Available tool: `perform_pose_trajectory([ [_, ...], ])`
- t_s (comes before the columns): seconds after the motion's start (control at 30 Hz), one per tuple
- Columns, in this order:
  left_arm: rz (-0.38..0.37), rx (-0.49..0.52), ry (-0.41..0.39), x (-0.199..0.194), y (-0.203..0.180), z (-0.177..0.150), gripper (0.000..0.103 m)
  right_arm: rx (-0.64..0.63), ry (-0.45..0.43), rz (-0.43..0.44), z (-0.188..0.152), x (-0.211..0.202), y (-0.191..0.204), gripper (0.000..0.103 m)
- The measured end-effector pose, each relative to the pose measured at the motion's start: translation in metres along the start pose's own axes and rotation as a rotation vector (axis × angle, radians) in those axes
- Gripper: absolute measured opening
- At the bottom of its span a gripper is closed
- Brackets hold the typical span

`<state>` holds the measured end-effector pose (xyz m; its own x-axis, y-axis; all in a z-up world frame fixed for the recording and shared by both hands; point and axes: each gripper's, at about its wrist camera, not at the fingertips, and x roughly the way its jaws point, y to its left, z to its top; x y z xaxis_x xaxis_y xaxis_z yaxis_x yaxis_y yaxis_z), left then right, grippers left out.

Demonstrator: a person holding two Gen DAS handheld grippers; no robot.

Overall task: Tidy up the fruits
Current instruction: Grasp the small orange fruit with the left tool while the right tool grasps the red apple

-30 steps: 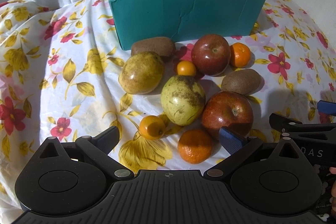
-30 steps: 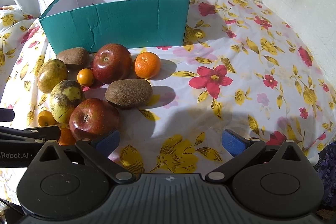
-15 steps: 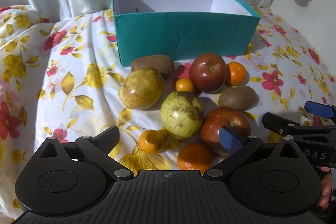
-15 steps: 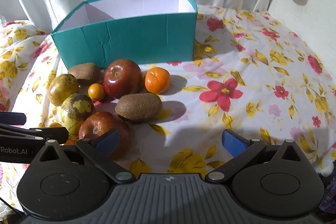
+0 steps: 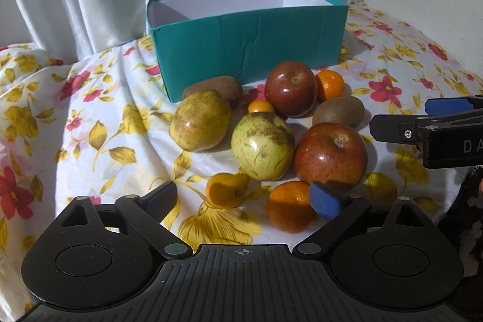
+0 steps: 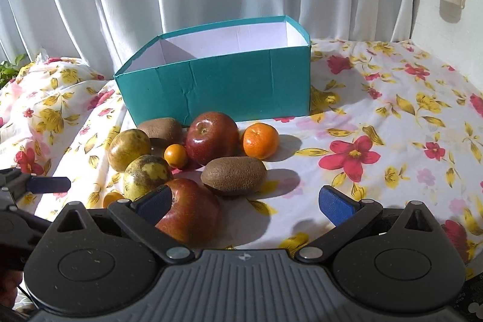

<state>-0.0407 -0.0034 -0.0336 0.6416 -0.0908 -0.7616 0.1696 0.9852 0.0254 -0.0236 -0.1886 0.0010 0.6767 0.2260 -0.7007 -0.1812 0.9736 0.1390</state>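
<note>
A pile of fruit lies on the flowered cloth in front of an open teal box [image 5: 247,44], which also shows in the right wrist view [image 6: 223,83]. The pile has two red apples [image 5: 330,154] [image 5: 291,88], two yellow-green pears [image 5: 262,145] [image 5: 200,119], two kiwis [image 5: 338,110] [image 5: 212,86] and several oranges [image 5: 288,210]. My left gripper [image 5: 244,198] is open and empty, just short of the near oranges. My right gripper [image 6: 244,201] is open and empty, its left finger beside the near apple [image 6: 190,210], with a kiwi [image 6: 234,175] ahead.
White curtains hang behind the box. A white wall stands at the right. The flowered cloth [image 6: 392,125] covers the table and bunches up at the left. The right gripper's fingers [image 5: 422,125] show at the right edge of the left wrist view.
Both grippers have tilted up and drawn lower and nearer to the table, so the box and curtains show more. The fruit has not moved. Both grippers stay open.
</note>
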Motion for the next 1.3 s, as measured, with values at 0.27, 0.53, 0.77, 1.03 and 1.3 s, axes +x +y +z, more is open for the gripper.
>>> perform_pose_trajectory([
  [0.27, -0.009, -0.036, 0.026, 0.007, 0.012, -0.002, 0.085, -0.006, 0.048, 0.031, -0.003, 0.011, 0.006, 0.103],
  [0.53, 0.004, -0.056, 0.046, 0.017, 0.022, 0.0, 0.078, -0.053, 0.092, 0.061, -0.007, 0.024, 0.02, 0.089],
  [0.77, -0.018, -0.027, 0.096, 0.034, 0.021, -0.002, 0.063, -0.08, 0.105, 0.095, -0.009, 0.03, 0.029, 0.085],
  [1.03, -0.045, -0.006, 0.078, 0.04, 0.02, -0.003, 0.051, -0.107, 0.148, 0.118, -0.012, 0.047, 0.04, 0.072],
  [1.3, -0.05, 0.019, 0.052, 0.042, 0.018, -0.002, 0.039, -0.116, 0.134, 0.105, -0.009, 0.057, 0.04, 0.073],
])
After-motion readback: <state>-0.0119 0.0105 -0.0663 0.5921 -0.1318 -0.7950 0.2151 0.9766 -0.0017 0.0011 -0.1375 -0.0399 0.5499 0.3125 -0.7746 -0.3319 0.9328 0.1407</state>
